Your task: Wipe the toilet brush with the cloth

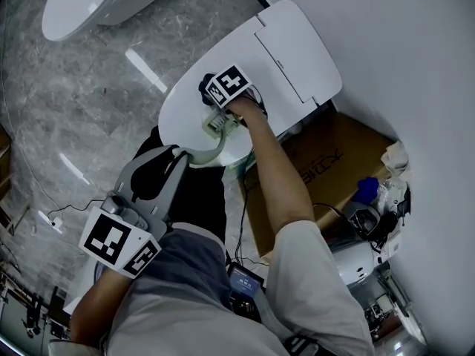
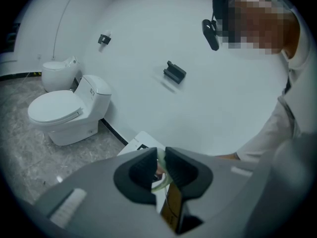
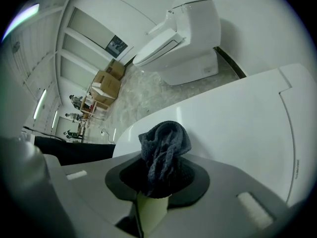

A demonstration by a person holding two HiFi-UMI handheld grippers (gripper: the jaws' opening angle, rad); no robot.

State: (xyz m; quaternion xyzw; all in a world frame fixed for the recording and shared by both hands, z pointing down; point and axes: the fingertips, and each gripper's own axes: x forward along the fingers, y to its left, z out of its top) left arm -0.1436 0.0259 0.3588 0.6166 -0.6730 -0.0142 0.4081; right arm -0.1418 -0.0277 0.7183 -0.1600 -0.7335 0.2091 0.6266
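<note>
Over the closed white toilet (image 1: 182, 110) at the middle of the head view, both tools are busy. The right gripper (image 1: 215, 104), under its marker cube at upper centre, has its jaws clamped on a bunched dark grey cloth (image 1: 205, 87). Its own view shows the cloth (image 3: 163, 148) bulging up out of the dark pads, with the toilet lid white behind it. A pale green piece (image 3: 151, 209) sits just below the cloth there. The left gripper (image 1: 182, 154) comes in from the lower left, and a pale green toilet brush (image 1: 211, 148) curves from its jaws up towards the right gripper. In the left gripper view the jaws stand almost together, pinching the green brush handle (image 2: 160, 184) in the narrow gap between the pads. A brown cardboard box (image 1: 334, 154) sits right of the toilet. A second toilet (image 1: 82, 6) shows in the upper left corner on the grey marbled floor (image 1: 96, 102).
</note>
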